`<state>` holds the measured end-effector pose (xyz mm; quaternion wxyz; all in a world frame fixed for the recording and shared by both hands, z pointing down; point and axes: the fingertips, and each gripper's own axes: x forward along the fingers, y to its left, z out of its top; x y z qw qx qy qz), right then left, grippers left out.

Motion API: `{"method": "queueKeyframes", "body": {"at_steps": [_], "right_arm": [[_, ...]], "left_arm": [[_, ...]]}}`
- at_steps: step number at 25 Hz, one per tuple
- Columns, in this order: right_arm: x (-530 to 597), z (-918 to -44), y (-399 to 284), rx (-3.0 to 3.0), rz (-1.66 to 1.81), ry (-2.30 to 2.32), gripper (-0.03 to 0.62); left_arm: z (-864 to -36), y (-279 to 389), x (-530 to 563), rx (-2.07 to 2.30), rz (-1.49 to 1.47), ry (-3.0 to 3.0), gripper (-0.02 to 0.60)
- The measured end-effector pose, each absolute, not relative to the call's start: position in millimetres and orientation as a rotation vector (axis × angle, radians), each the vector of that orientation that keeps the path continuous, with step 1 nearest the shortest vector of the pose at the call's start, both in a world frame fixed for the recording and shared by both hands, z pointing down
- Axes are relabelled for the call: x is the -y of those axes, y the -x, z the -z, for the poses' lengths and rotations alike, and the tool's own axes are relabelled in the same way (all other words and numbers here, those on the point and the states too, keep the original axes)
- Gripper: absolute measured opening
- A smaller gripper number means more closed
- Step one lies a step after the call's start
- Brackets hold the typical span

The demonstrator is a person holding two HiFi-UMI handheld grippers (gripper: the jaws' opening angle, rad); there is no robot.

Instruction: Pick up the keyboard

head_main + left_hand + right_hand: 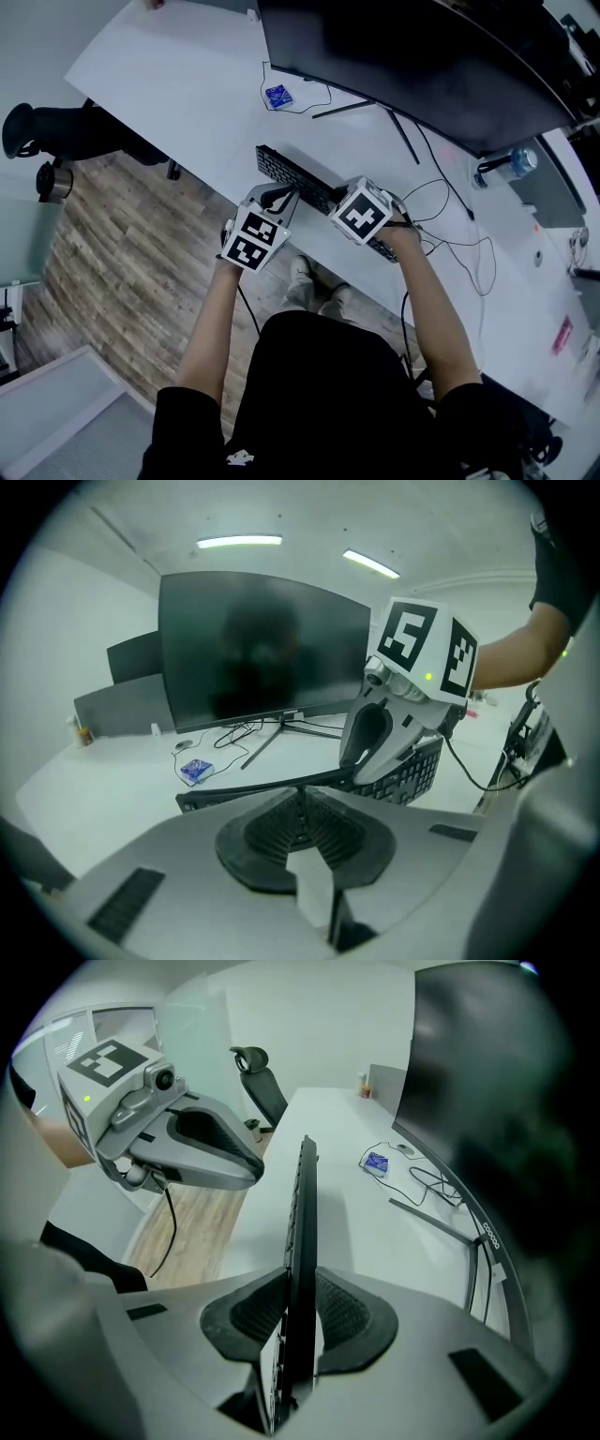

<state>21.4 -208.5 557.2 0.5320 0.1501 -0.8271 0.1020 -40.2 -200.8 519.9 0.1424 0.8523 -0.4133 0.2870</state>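
Note:
A black keyboard (292, 173) lies slantwise near the front edge of the white desk (187, 84). My right gripper (352, 204) is shut on its right part. In the right gripper view the keyboard (305, 1213) stands edge-on between the pads of that gripper (300, 1307). My left gripper (284, 197) is shut, its tips at the keyboard's near edge. In the left gripper view the pads of that gripper (302, 803) meet with nothing visible between them, and the keyboard's edge (244, 791) runs just past them. I cannot tell if they touch it.
A wide dark monitor (412, 66) stands behind the keyboard on a thin-legged stand. A small blue object (278, 96) and thin cables (450, 216) lie on the desk. A bottle (514, 164) stands at the right. A black office chair (56, 131) sits left, over wooden floor.

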Motion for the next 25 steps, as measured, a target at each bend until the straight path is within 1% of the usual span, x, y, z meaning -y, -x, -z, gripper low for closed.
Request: {"method": "queueKeyframes", "body": {"at_steps": [11, 15, 21, 25], "right_arm": [[201.2, -558.3, -24.3, 1.968, -0.201, -0.406, 0.095], [198.5, -560.3, -26.1, 1.957, -0.191, -0.409, 0.095], [197.8, -556.9, -23.2, 1.961, -0.162, -0.423, 0.095], [196.1, -559.0, -24.3, 1.951, -0.158, -0.428, 0.095]], "left_arm": [[-520.5, 26.1, 216.6, 0.861, -1.173, -2.686, 0.017], [-528.7, 24.6, 216.1, 0.683, -1.369, -2.72, 0.12], [-537.5, 14.5, 215.4, 0.365, -1.616, -2.837, 0.195], [-549.6, 6.4, 214.8, 0.2, -1.717, -2.824, 0.223]]}}
